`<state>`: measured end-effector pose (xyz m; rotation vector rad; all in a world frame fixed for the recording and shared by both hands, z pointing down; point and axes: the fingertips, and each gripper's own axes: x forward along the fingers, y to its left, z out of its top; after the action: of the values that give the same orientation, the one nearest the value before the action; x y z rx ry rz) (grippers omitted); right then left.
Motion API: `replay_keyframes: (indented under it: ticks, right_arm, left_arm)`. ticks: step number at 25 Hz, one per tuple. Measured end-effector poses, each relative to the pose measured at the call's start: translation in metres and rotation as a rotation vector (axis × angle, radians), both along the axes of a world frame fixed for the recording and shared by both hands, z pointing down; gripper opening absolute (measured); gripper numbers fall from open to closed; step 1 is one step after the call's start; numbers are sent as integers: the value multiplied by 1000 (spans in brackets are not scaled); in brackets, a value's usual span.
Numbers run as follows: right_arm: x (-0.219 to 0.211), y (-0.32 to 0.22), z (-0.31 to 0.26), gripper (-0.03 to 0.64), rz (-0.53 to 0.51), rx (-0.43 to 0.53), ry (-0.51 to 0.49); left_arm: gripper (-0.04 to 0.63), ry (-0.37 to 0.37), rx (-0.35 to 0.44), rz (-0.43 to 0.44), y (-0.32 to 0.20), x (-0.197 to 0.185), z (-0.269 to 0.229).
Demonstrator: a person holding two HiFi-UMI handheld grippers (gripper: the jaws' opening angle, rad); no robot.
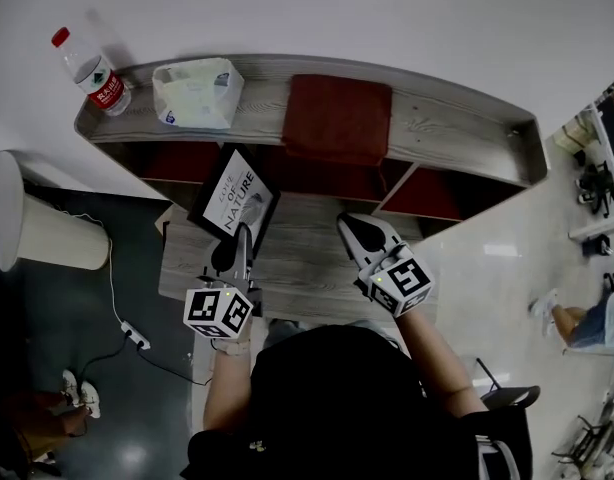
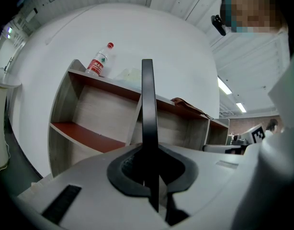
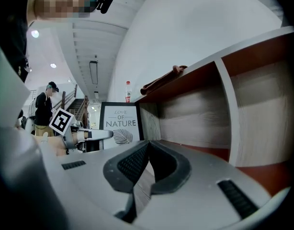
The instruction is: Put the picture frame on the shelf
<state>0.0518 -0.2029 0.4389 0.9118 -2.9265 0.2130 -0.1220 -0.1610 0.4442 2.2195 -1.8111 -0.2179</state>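
The picture frame [image 1: 235, 200] short of the shelf [image 1: 457, 128].
The left tool [image 1: 243, 236] clamps the frame's lower edge, upright over the tabletop [image 1: 302, 263]; the right tool [image 1: 359, 230] is closed, empty. Placement on the shelf remains.

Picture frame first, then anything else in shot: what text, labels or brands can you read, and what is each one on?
"LOVE OF NATURE": printed on the picture in the picture frame, above a leaf drawing.
Bottle, red label: print too small to read.
White pack on the shelf top, blue print: too blurred to read.
Marker cubes: black-and-white coded squares, no words.
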Motion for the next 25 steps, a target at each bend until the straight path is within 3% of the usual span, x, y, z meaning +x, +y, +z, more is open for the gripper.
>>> replay_keyframes:
  ticks: [11, 25]
  right_arm:
    - [10, -7, 5, -5, 8, -10, 9]
    - [8, -14, 11, -3, 37, -18, 21]
  left_arm:
    - [32, 19, 10, -19, -20, 6, 1]
    - [32, -22, 41, -47, -64, 9, 11]
